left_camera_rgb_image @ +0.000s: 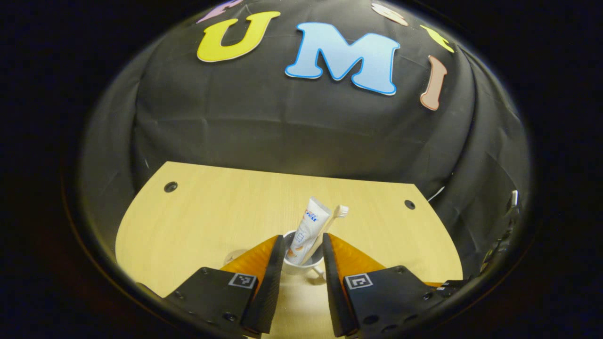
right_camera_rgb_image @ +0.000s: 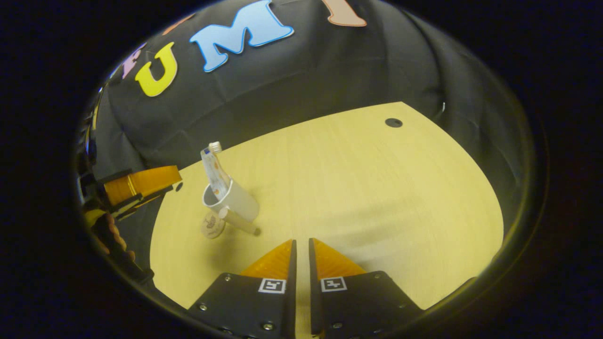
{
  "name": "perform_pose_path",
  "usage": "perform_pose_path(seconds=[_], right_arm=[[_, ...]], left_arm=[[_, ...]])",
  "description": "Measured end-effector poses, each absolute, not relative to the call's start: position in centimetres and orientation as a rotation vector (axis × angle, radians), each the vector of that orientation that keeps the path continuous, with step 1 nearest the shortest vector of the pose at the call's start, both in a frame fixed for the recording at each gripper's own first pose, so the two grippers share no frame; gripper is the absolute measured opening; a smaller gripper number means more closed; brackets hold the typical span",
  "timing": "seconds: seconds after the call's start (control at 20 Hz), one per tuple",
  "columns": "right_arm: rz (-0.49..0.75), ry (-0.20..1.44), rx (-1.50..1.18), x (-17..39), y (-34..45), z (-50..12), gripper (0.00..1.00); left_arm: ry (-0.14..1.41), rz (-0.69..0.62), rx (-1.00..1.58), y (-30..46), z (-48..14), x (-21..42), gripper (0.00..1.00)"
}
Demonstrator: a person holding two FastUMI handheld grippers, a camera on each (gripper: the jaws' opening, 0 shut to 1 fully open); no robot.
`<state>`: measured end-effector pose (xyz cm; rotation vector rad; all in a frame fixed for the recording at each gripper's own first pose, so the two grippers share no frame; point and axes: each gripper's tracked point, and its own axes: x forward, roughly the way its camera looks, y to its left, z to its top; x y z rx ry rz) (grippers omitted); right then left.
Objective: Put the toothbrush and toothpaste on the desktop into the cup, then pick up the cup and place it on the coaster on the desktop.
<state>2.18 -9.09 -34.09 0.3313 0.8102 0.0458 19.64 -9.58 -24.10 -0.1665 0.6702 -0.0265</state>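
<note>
Left gripper view: the left gripper [left_camera_rgb_image: 304, 252] has its fingers spread apart on either side of a white cup [left_camera_rgb_image: 301, 264], which stands on the wooden desktop [left_camera_rgb_image: 198, 221]; whether the fingers press on the cup cannot be told. A toothpaste tube [left_camera_rgb_image: 308, 228] and a toothbrush [left_camera_rgb_image: 330, 223] lean upright inside the cup. A round coaster [left_camera_rgb_image: 234, 256] lies just left of the cup, partly hidden by the left finger.

Right gripper view: the right gripper [right_camera_rgb_image: 300, 249] has its fingers drawn nearly together, holding nothing, above bare desktop [right_camera_rgb_image: 367, 188]. Farther off to the left stands the cup [right_camera_rgb_image: 232, 200] with the toothpaste tube [right_camera_rgb_image: 214, 172] rising from it; the coaster [right_camera_rgb_image: 212, 226] lies beside its base. Beyond, at the desk's edge, a hand [right_camera_rgb_image: 110, 235] is seen.
</note>
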Motion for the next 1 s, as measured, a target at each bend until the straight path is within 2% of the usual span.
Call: perform_pose_path(seconds=[0.55,0.7,0.8,0.85,0.9,0.95,1.0], right_arm=[[0.238,0.819,0.204,5.2,-2.6,-32.3,0.14],[0.288,0.828,0.156,6.1,-1.1,-32.3,0.27],[0.313,0.839,0.122,6.8,-0.4,-32.5,0.28],[0.333,0.856,0.11,6.9,0.1,-32.6,0.32],[0.337,0.867,0.084,7.2,0.3,-32.9,0.43],[0.347,0.875,0.059,7.6,0.5,-33.1,0.49],[0.359,0.884,0.037,7.7,0.5,-33.7,0.49]], left_arm=[[0.702,0.068,-0.193,-4.3,-24.9,14.5,0.54],[0.711,0.089,-0.202,-3.4,-25.4,13.4,0.55],[0.718,0.102,-0.212,-2.5,-25.7,12.6,0.53],[0.722,0.109,-0.217,-2.2,-26.0,12.3,0.54],[0.726,0.117,-0.222,-1.8,-26.2,11.9,0.54],[0.73,0.125,-0.225,-1.6,-26.5,11.6,0.54],[0.734,0.133,-0.228,-1.2,-26.6,11.2,0.55]])
